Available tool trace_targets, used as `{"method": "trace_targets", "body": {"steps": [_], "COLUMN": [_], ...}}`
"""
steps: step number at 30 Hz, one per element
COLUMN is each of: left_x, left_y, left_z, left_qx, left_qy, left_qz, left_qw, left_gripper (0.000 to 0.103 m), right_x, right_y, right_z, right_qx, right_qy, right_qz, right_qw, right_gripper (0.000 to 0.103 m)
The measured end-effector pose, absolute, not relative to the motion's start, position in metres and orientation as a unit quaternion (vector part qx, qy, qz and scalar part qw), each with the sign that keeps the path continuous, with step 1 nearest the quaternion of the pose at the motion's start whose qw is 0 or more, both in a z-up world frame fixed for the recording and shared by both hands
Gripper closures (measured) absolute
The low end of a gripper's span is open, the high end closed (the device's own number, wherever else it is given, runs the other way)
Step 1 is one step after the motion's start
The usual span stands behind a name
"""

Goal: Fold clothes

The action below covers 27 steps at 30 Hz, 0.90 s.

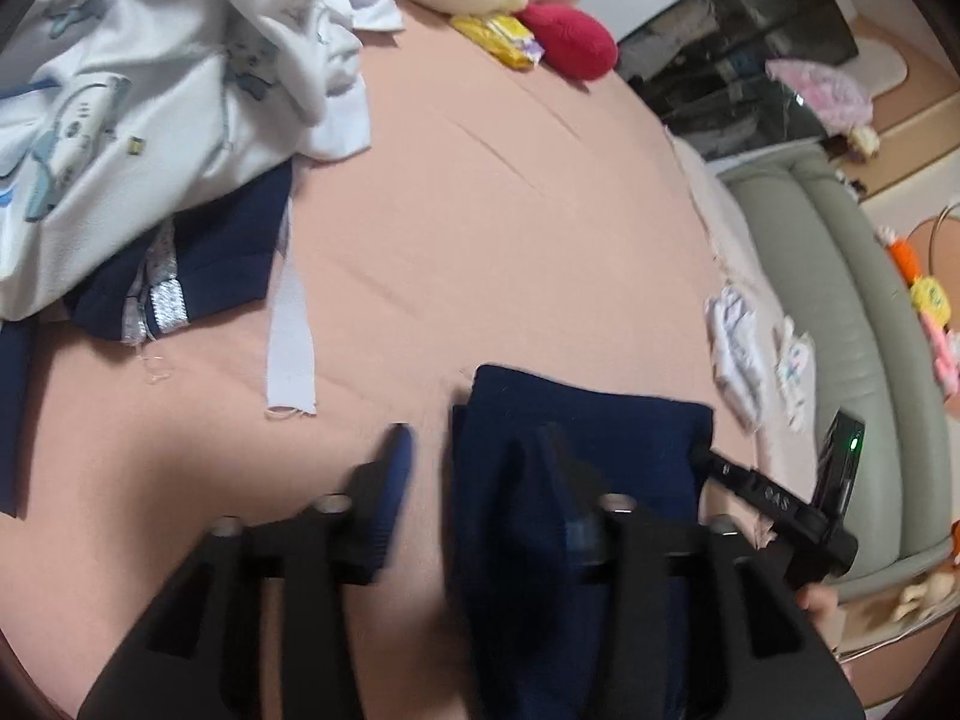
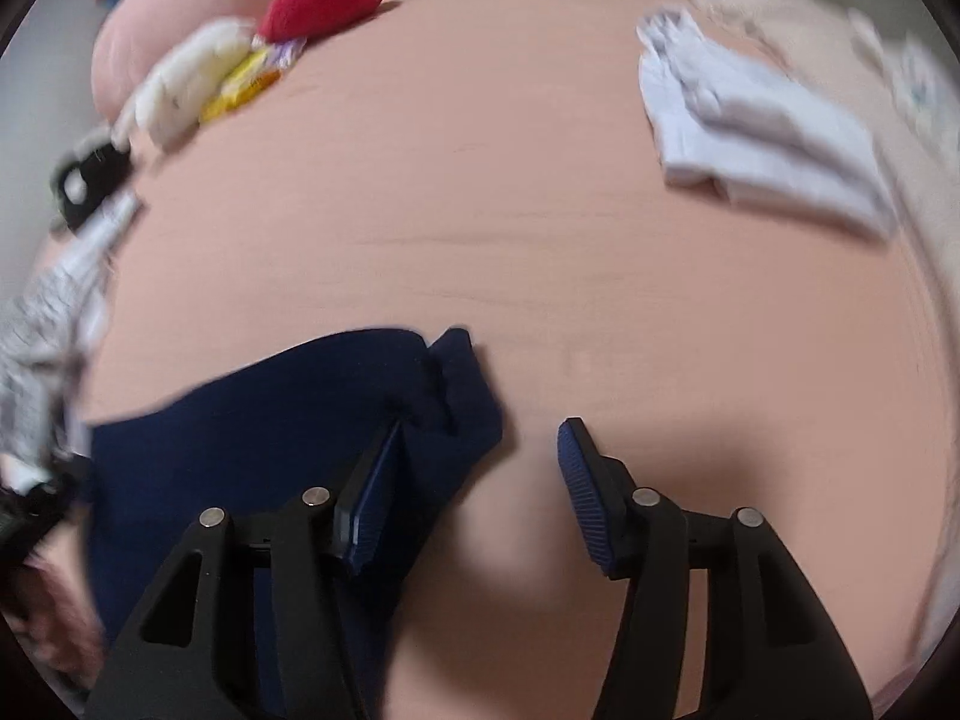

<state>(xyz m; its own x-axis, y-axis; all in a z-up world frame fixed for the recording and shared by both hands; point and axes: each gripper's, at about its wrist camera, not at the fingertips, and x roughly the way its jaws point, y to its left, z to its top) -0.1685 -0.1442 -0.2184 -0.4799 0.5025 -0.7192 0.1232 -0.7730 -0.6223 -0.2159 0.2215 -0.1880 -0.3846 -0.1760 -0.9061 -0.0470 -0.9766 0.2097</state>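
both tools stand with jaws spread, gripping nothing: the left gripper (image 1: pixel 474 456) straddles the near left edge of the folded navy garment (image 1: pixel 588 420), the right gripper (image 2: pixel 480 450) its corner at six o'clock on the pink bed (image 2: pixel 480 180). this fold looks finished; next calls for a fresh piece from the unfolded pile (image 1: pixel 120 120) at ten o'clock in the left view.

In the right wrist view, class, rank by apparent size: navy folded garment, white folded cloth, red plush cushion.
1. Navy folded garment, though nearest the camera.
2. White folded cloth.
3. Red plush cushion, farthest away.
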Motion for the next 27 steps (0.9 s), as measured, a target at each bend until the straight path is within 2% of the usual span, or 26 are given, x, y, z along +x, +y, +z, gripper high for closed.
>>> {"method": "trace_targets", "body": {"steps": [2,3,5,6,7,8,12,14,15,16,17,20,21,22,23,27], "left_x": [-0.174,-0.177,-0.184,-0.189,-0.194,-0.2,-0.234,-0.25,-0.257,-0.265,-0.267,-0.247,-0.235,-0.222,-0.208,-0.172], "left_y": [-0.132,-0.124,-0.102,-0.092,-0.082,-0.074,-0.058,-0.054,-0.053,-0.051,-0.05,-0.048,-0.046,-0.042,-0.038,-0.017], "left_z": [-0.225,-0.228,-0.228,-0.225,-0.222,-0.22,-0.213,-0.216,-0.219,-0.222,-0.219,-0.189,-0.181,-0.178,-0.174,-0.193], "left_qx": [-0.511,-0.516,-0.522,-0.523,-0.526,-0.528,-0.525,-0.536,-0.544,-0.553,-0.553,-0.512,-0.502,-0.499,-0.497,-0.522], "left_qy": [-0.321,-0.315,-0.274,-0.254,-0.235,-0.218,-0.19,-0.188,-0.188,-0.188,-0.184,-0.157,-0.148,-0.144,-0.14,-0.126], "left_qz": [0.784,0.781,0.793,0.798,0.799,0.8,0.805,0.799,0.794,0.789,0.79,0.823,0.83,0.831,0.831,0.813], "left_qw": [0.146,0.155,0.152,0.157,0.171,0.183,0.2,0.198,0.195,0.193,0.191,0.188,0.193,0.2,0.208,0.226], "left_gripper": [0.054,0.058,0.076,0.088,0.087,0.087,0.087,0.082,0.075,0.073,0.072,0.07,0.069,0.068,0.068,0.069], "right_x": [-0.212,-0.21,-0.21,-0.211,-0.213,-0.216,-0.232,-0.24,-0.245,-0.251,-0.251,-0.235,-0.221,-0.208,-0.195,-0.144], "right_y": [0.211,0.205,0.191,0.187,0.186,0.186,0.211,0.221,0.227,0.233,0.238,0.243,0.236,0.228,0.221,0.189], "right_z": [-0.191,-0.193,-0.193,-0.191,-0.19,-0.186,-0.167,-0.162,-0.166,-0.17,-0.171,-0.164,-0.157,-0.155,-0.155,-0.169], "right_qx": [0.559,0.561,0.559,0.557,0.557,0.555,0.523,0.515,0.525,0.535,0.539,0.527,0.512,0.519,0.537,0.565], "right_qy": [-0.089,-0.083,-0.044,-0.029,-0.019,-0.007,0.018,0.007,-0.001,-0.01,-0.023,-0.063,-0.066,-0.062,-0.055,-0.048], "right_qz": [-0.822,-0.819,-0.824,-0.826,-0.826,-0.828,-0.852,-0.857,-0.851,-0.845,-0.842,-0.848,-0.856,-0.853,-0.842,-0.823], "right_qw": [0.068,0.082,0.085,0.084,0.085,0.083,0.033,0.018,0.012,0.007,0.0,-0.018,-0.019,-0.013,-0.002,0.045], "right_gripper": [0.043,0.043,0.06,0.074,0.092,0.093,0.094,0.093,0.088,0.083,0.083,0.083,0.078,0.067,0.065,0.066]}}
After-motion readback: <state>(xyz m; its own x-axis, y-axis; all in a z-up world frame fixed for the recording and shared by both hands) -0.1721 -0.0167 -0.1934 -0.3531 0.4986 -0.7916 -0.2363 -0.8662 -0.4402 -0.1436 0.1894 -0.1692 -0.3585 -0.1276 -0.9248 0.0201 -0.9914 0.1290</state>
